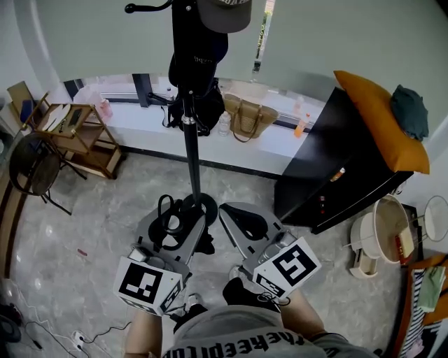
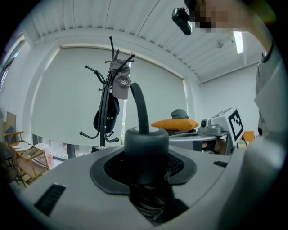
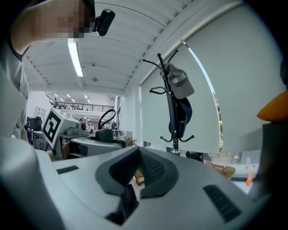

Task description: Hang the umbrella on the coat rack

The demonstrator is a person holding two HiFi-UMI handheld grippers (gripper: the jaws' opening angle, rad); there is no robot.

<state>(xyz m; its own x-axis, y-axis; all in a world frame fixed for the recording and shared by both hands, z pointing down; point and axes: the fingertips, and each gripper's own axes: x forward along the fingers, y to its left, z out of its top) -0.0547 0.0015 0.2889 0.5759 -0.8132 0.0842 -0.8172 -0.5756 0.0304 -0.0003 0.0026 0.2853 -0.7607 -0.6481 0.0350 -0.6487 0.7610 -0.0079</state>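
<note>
The black coat rack [image 1: 190, 140] stands straight ahead on its round base, with a grey cap [image 1: 224, 14] and a dark bag [image 1: 198, 59] on its upper hooks. It also shows in the left gripper view as the rack [image 2: 105, 108] and in the right gripper view as the rack [image 3: 173, 112]. My left gripper [image 1: 175, 222] is shut on a folded black umbrella [image 2: 145, 143], whose handle and strap loop [image 2: 139, 105] stick up between the jaws. The right gripper [image 1: 239, 218] beside it is shut and holds nothing [image 3: 135, 175]. Both are low, just short of the rack's base.
A black cabinet [image 1: 343, 168] with an orange cushion [image 1: 381, 119] stands at the right. A woven bag [image 1: 248, 119] sits on the window ledge behind the rack. A wooden shelf [image 1: 73, 133] and a dark chair [image 1: 35, 171] are at the left, a white appliance [image 1: 381, 234] at the far right.
</note>
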